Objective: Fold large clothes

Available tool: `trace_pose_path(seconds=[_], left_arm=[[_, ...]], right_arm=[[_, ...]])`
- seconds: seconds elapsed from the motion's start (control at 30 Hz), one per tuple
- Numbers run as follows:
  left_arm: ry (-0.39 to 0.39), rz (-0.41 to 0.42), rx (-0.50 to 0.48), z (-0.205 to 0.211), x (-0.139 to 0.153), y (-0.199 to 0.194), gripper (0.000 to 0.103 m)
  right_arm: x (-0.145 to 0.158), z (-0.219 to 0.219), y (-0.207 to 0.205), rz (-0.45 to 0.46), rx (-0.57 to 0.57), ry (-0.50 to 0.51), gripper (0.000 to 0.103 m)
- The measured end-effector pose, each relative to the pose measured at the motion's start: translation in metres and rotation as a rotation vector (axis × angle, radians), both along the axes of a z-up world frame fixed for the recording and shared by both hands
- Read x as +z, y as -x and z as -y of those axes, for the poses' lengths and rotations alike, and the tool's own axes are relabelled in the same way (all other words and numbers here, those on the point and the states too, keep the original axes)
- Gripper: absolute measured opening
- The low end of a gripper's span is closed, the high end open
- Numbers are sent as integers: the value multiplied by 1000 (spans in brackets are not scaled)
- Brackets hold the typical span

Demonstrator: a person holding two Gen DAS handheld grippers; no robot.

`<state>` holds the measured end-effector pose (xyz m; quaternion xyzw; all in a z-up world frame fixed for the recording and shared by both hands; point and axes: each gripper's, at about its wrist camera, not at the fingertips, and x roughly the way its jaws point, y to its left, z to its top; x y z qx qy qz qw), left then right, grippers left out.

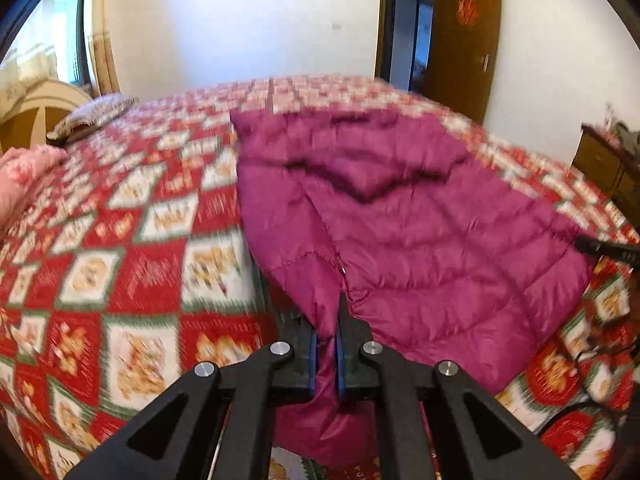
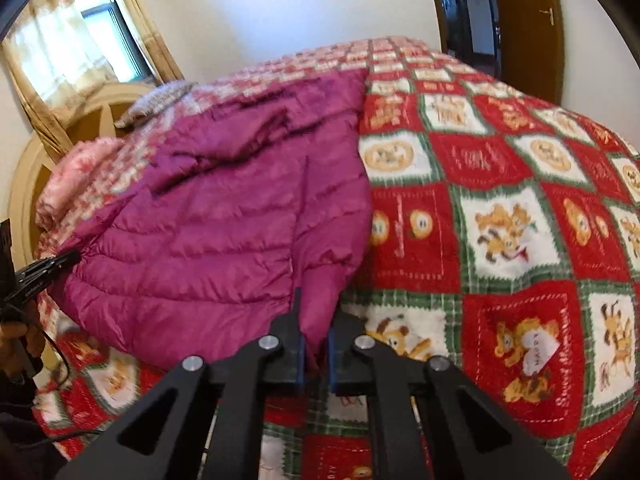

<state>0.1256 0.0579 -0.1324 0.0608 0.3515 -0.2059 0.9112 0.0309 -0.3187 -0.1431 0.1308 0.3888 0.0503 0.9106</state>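
A magenta quilted down jacket [image 1: 420, 220] lies spread on a bed, its hem toward me. In the left wrist view my left gripper [image 1: 326, 316] is shut on the hem's near left corner, and fabric is bunched between the blue pads. At the jacket's right edge, the tip of my right gripper [image 1: 588, 245] bites the other corner. In the right wrist view the jacket [image 2: 224, 208] fills the left half. My right gripper [image 2: 316, 312] is shut on its near right hem corner. At far left, a hand holds the left gripper [image 2: 66, 259], pinching the jacket's edge.
A red, white and green patchwork quilt [image 1: 140, 248] covers the bed. Pillows [image 1: 92, 114] and a pink folded blanket [image 1: 24, 176] lie by the headboard [image 2: 36, 152]. There is a brown door [image 1: 464, 40] at the back, a wooden dresser [image 1: 608, 168] on the right and a black cable [image 2: 60, 356] near the hand.
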Motion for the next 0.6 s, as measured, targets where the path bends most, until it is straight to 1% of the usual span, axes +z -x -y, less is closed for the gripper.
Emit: trace_pose_path(seconds=[0.1, 0.2, 0.3, 0.4, 0.47, 0.53, 0.6], left_arm=[[38, 61, -9, -7, 30, 9, 5], [68, 110, -17, -12, 55, 20, 5], [110, 144, -23, -21, 81, 34, 4], [164, 186, -22, -32, 117, 56, 4], [188, 212, -24, -37, 139, 69, 4], [181, 244, -22, -40, 153, 78, 4], [169, 218, -10, -41, 153, 69, 4]], right_arm=[[21, 2, 8, 58, -6, -33, 9], [47, 1, 20, 125, -1, -41, 8], [79, -1, 38, 207, 8, -57, 8], [115, -3, 56, 289, 8, -65, 8], [140, -7, 66, 356, 15, -50, 8], [161, -12, 74, 425, 24, -32, 8], [169, -12, 69, 456, 30, -25, 8]])
